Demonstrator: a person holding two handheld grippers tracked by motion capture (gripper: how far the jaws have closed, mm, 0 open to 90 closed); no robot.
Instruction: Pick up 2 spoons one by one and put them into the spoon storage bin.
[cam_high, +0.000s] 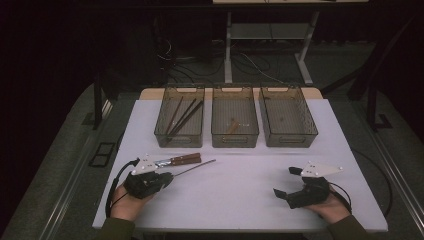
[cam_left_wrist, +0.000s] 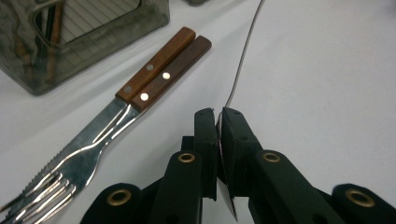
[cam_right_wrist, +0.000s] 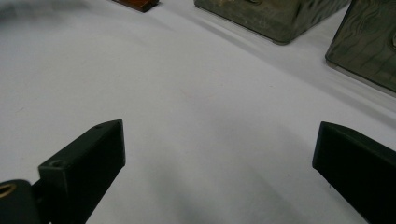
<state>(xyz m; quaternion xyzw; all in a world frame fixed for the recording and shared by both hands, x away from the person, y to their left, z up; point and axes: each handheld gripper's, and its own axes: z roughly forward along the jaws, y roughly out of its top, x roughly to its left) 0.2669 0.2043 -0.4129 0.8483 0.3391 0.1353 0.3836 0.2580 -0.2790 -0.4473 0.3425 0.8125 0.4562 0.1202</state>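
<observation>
My left gripper (cam_high: 169, 176) (cam_left_wrist: 218, 113) rests on the white table (cam_high: 240, 190), shut on a thin metal rod (cam_high: 196, 167) (cam_left_wrist: 243, 60). The rod runs from the jaws up and to the right across the table. Just beyond it a knife (cam_left_wrist: 154, 77) and a fork (cam_left_wrist: 180, 63) with wooden handles lie side by side (cam_high: 179, 160). My right gripper (cam_high: 284, 181) (cam_right_wrist: 219, 140) sits at the front right, held by a hand, jaws wide apart over bare table with nothing between them.
Three clear bins stand in a row at the back. The left bin (cam_high: 180, 116) holds long dark sticks. The middle bin (cam_high: 234, 117) holds a small wooden-handled piece. The right bin (cam_high: 287, 116) looks nearly bare. Beyond the table, cables lie on the floor.
</observation>
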